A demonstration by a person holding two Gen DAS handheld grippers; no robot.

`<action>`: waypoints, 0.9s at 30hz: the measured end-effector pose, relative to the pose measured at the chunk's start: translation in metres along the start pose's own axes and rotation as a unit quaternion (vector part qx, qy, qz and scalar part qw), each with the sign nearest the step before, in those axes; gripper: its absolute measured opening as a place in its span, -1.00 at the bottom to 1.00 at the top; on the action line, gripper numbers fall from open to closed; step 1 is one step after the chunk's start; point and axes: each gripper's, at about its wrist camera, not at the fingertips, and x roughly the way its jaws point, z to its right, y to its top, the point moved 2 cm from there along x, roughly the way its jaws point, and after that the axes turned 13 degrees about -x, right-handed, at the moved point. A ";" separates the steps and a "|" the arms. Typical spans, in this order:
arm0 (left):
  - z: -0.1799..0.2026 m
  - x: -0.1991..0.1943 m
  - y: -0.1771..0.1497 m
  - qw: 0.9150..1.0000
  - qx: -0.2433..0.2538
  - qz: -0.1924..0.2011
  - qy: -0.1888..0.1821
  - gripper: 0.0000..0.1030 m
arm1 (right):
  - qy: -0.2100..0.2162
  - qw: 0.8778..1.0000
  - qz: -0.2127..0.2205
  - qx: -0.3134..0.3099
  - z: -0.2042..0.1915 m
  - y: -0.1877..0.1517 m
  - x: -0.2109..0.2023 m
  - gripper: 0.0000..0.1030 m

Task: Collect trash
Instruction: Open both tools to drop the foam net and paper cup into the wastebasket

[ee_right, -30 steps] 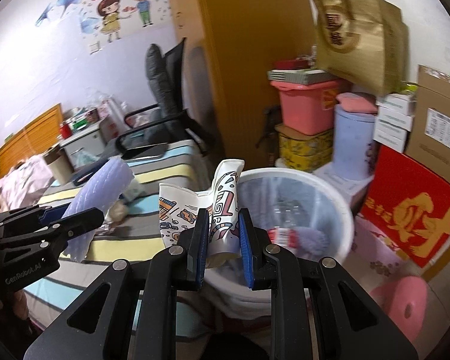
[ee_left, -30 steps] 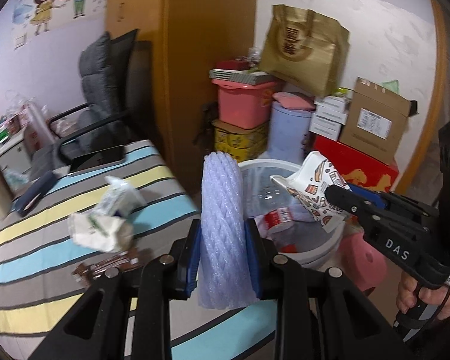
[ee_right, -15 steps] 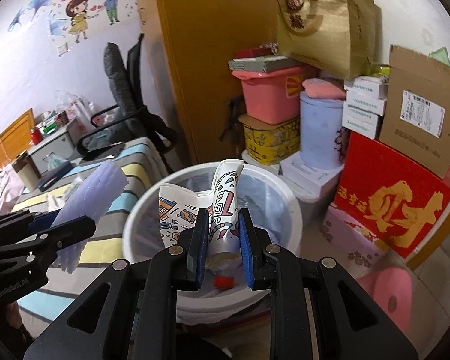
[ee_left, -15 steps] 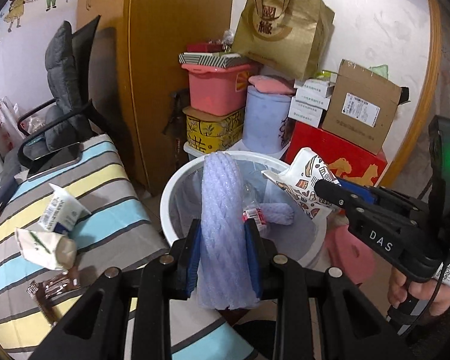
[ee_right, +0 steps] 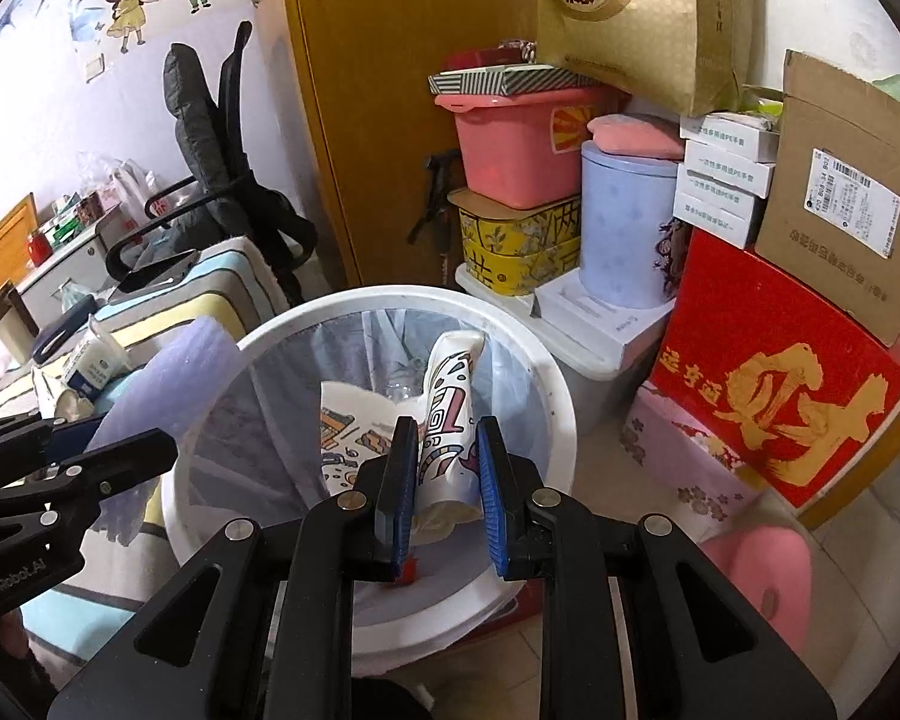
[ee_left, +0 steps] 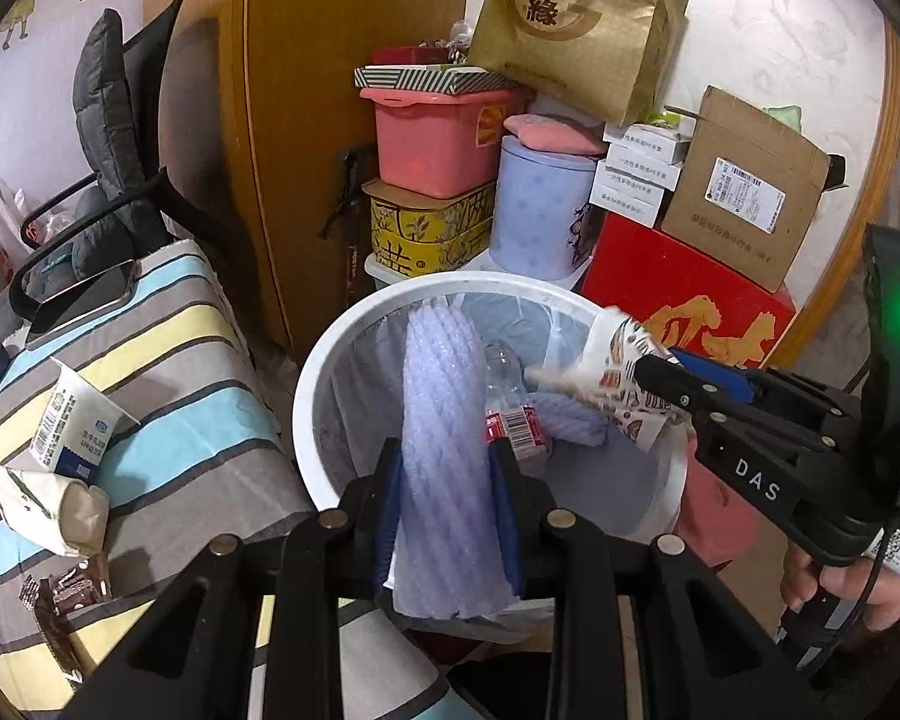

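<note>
My left gripper [ee_left: 447,516] is shut on a lilac foam net sleeve [ee_left: 444,438], held over the near rim of a white round trash bin [ee_left: 330,372]. My right gripper [ee_right: 444,498] has its jaws slightly parted around a crumpled patterned paper cup [ee_right: 450,414], over the same bin [ee_right: 546,372]; the cup still sits between the pads. In the left wrist view the cup [ee_left: 618,366] hangs over the bin's right rim. A plastic bottle [ee_left: 513,414] and another foam sleeve lie in the bin.
A striped bed [ee_left: 168,360] at left carries a milk carton [ee_left: 72,426], a crumpled paper bag [ee_left: 48,504] and a brown wrapper [ee_left: 66,588]. Stacked boxes, a pink tub [ee_left: 444,138] and a red box [ee_left: 684,300] stand behind the bin. A pink stool [ee_right: 762,564] is at right.
Both grippers moved from beside the bed to over the bin. The right gripper's jaws have parted a little around the paper cup.
</note>
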 end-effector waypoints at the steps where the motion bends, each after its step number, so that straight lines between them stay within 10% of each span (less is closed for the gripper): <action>1: 0.000 0.001 0.000 1.000 -0.001 -0.001 0.001 -0.41 | -0.002 1.000 -0.002 -0.001 0.001 0.000 0.001 -0.57; 7: -0.004 0.002 0.000 1.000 -0.009 -0.001 0.005 0.05 | -0.004 1.000 -0.007 0.000 0.003 -0.002 0.004 -0.51; 12: -0.008 -0.004 0.000 1.000 -0.014 0.004 0.007 0.07 | -0.004 1.000 -0.003 0.006 0.004 -0.002 0.002 -0.14; 27: -0.026 -0.035 -0.007 0.999 -0.029 0.033 0.022 0.14 | -0.004 1.000 0.020 0.006 -0.010 0.000 -0.015 -0.12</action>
